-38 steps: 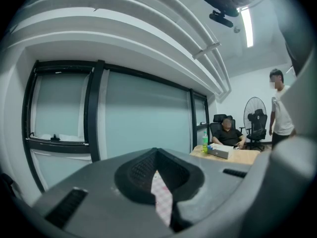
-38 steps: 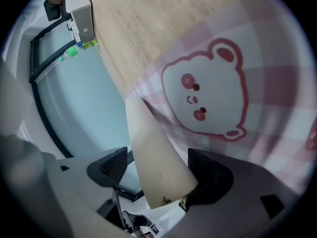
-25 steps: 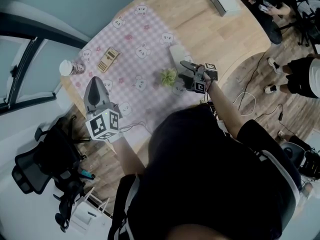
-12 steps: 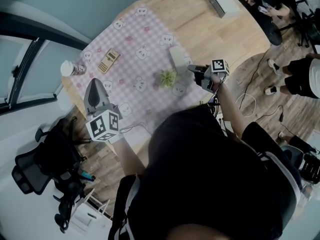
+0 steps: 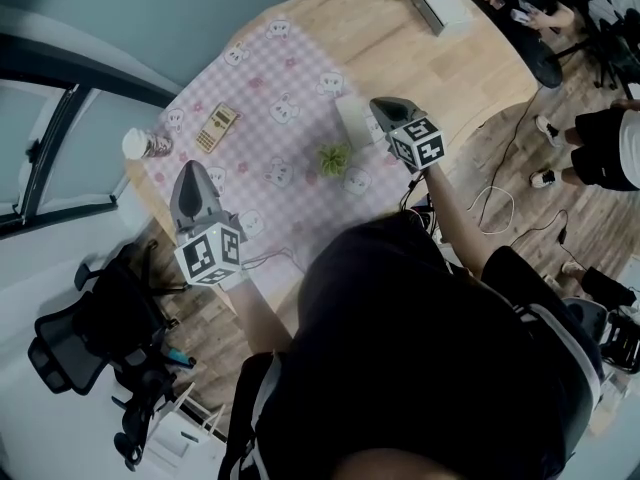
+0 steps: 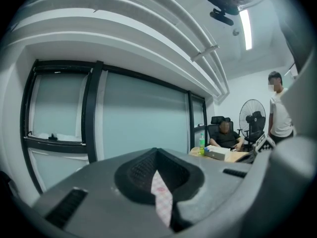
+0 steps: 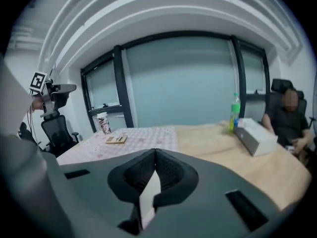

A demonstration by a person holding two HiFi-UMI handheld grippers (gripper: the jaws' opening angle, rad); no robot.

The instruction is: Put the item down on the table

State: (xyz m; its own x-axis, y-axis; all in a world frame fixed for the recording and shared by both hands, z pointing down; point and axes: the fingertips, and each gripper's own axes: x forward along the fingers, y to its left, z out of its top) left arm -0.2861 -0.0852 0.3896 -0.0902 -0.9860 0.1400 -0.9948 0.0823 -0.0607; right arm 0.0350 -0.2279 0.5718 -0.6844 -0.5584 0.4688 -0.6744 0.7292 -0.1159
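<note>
Plant [image 5: 334,157] lies free on cloth [image 5: 262,68] between left gripper [image 5: 192,173] and right gripper [image 5: 385,108].

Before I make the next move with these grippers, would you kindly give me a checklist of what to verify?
1. Right gripper empty: ok, jaws together, nothing between them.
2. Left gripper empty: ok, jaws together, nothing held.
3. Things free of both grippers: ok, white box and green plant rest on the checked cloth.
4. Plant upright: cannot tell, too small.
5. Cup clear of the left gripper: ok, it stands apart, near the corner of the table.
</note>
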